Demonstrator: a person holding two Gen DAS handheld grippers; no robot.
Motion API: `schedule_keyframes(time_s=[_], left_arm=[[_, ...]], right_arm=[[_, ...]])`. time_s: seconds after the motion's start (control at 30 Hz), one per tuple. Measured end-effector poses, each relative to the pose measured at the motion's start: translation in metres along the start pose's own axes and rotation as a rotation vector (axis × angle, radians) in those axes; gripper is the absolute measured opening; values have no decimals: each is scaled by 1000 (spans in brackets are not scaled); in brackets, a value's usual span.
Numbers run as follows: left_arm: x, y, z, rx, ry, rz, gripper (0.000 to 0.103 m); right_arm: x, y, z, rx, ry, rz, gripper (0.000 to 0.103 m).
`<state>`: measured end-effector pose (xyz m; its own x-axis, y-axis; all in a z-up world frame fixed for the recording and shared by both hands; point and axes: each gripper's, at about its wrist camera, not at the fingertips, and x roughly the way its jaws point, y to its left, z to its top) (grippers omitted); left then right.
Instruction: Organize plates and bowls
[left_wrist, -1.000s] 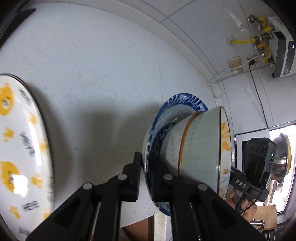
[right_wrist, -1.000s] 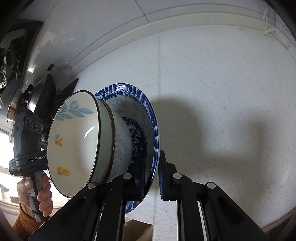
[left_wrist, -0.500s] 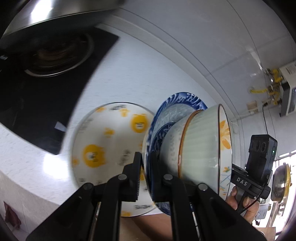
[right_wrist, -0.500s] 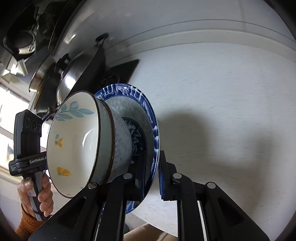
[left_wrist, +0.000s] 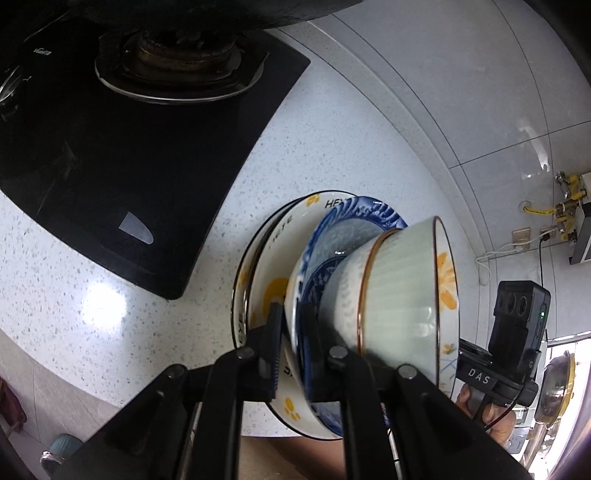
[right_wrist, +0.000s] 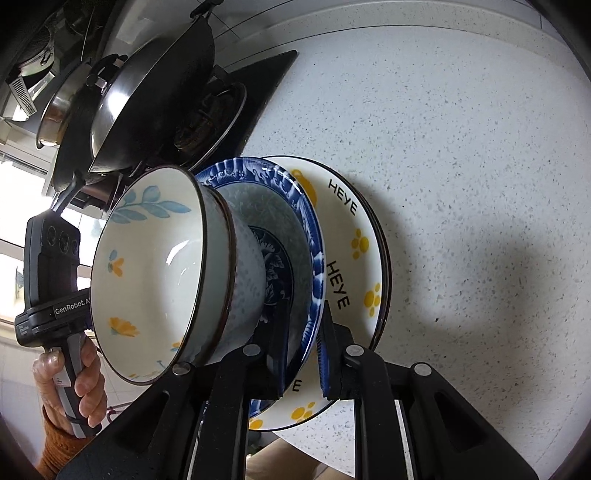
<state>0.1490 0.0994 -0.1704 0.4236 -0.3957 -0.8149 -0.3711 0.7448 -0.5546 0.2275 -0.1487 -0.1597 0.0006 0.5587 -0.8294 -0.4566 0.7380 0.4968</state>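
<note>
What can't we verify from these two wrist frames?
- Contact between blue plate and HEYE plate: both views show them edge-on and overlapped, so landed or hovering is unclear.
- Second bowl under the flowered bowl: only a band shows; its inside is hidden.
- Blue plate's centre pattern: covered by the bowls.
- Near edge of the HEYE plate: behind the left claw and right claw.
</note>
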Motion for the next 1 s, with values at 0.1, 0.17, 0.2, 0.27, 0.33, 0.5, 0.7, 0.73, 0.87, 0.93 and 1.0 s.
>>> schedule_keyframes(time_s=[0.1, 0.17, 0.2, 0.27, 0.33, 0.5, 0.7, 0.73, 0.87, 0.93, 1.0], left_arm=[[3, 2, 4, 1, -4, -16, 9], [3, 4, 5, 1, -4, -27, 9], [4, 3, 4, 3, -6, -29, 9], [3, 2, 4, 16, -10, -20, 9], [3, 0, 3, 33, -19, -6, 10], [-3, -9, -3, 79, -65, 38, 11], [-21, -15, -14, 136, -133, 94, 11], [-25, -16, -16, 146, -149, 105, 11], [-48, -27, -28, 213, -264, 157, 11], [-62, -37, -35, 267, -347, 186, 11], [-72, -48, -43, 334, -413, 213, 11]], right_arm=[[2, 0, 1, -8, -8, -4, 14], [1, -4, 1, -3, -10, 7, 14], [-1, -8, -1, -2, -11, 13, 15], [-3, -10, -2, -4, -13, 20, 17], [-4, -11, -5, -2, -20, 23, 17], [-11, -10, -12, -21, -44, 11, 24], [-29, -3, -24, -56, -122, -38, 34], [-34, -3, -26, -63, -139, -49, 34], [-56, 8, -37, -111, -252, -156, 42], [-69, 14, -45, -137, -316, -212, 46], [-84, 20, -51, -158, -387, -259, 49]])
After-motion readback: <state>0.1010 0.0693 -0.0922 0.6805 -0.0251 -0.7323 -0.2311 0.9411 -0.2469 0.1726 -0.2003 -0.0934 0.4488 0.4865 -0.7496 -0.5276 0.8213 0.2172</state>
